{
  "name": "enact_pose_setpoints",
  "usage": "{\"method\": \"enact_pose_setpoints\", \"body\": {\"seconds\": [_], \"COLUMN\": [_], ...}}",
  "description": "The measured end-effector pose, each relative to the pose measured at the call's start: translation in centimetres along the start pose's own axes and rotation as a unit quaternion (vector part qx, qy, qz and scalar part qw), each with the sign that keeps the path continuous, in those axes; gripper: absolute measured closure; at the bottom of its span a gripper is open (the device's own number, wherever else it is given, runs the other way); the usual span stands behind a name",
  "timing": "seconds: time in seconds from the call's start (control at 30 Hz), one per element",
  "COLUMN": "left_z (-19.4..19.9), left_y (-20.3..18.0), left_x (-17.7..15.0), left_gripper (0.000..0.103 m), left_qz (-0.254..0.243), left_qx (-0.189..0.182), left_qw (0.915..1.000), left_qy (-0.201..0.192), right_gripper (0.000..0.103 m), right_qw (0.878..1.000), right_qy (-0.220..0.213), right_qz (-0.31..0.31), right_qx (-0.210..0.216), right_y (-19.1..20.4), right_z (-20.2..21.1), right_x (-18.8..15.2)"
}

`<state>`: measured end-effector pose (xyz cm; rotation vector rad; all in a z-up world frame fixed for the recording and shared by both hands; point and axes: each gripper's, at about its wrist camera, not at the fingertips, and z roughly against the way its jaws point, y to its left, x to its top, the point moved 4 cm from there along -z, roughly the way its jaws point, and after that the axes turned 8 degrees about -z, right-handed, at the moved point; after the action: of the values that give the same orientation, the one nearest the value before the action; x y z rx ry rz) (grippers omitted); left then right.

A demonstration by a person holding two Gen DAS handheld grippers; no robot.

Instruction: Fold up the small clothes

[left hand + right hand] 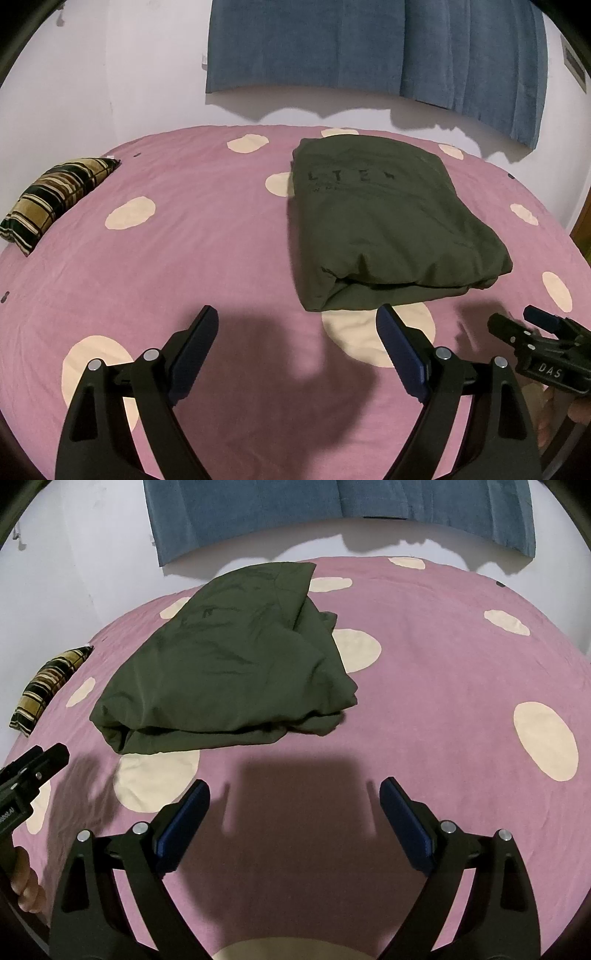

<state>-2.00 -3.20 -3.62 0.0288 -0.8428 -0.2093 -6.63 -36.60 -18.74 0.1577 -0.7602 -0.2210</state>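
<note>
Olive garment (384, 221) folded on pink bedspread (184, 240); left gripper (295, 325), right gripper (295, 797) nearside of garment, both wide, empty; folding looks finished.

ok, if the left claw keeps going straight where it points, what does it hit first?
Probably the bare pink bedsheet, left of the folded green garment. The left claw stands open and empty; depth is unclear.

A dark olive-green garment (388, 221) lies folded into a rough rectangle on the pink bedspread (192, 258) with cream spots. Faint dark lettering shows on its top face near the far end. The near edge is a thick, rounded fold — several layers stacked — resting over one cream spot. Seen from the right wrist, its right side is less tidy: loose layers bunch and spill outward — the far corner lies flat.
</note>
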Motion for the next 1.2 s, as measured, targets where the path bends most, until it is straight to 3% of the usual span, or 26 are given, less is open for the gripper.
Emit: {"method": "enact_pose_setpoints", "body": {"seconds": [0.77,1.0,1.1,1.2], "left_z": [0.2,0.9,2.0,2.0], "left_y": [-0.2,0.2,0.5,2.2], "left_x": [0.1,0.3,1.1,2.3], "left_gripper": [0.017,0.012,0.012,0.012], "left_qz": [0.0,0.023,0.017,0.04], "left_qx": [-0.003,-0.049,-0.025,-0.026], "left_qw": [1.0,0.9985,0.9993,0.9987], "left_qy": [0.004,0.007,-0.021,-0.021], "right_gripper": [0.01,0.01,0.01,0.01], "right_qw": [1.0,1.0,1.0,1.0], "right_qy": [0.012,0.015,0.017,0.019], "right_qz": [0.008,0.009,0.005,-0.002], "right_qx": [0.001,0.004,0.01,0.022], "right_y": [0.7,0.6,0.4,0.1], "right_z": [-0.5,-0.6,-0.7,-0.2], "right_x": [-0.6,-0.7,-0.6,-0.1]}}
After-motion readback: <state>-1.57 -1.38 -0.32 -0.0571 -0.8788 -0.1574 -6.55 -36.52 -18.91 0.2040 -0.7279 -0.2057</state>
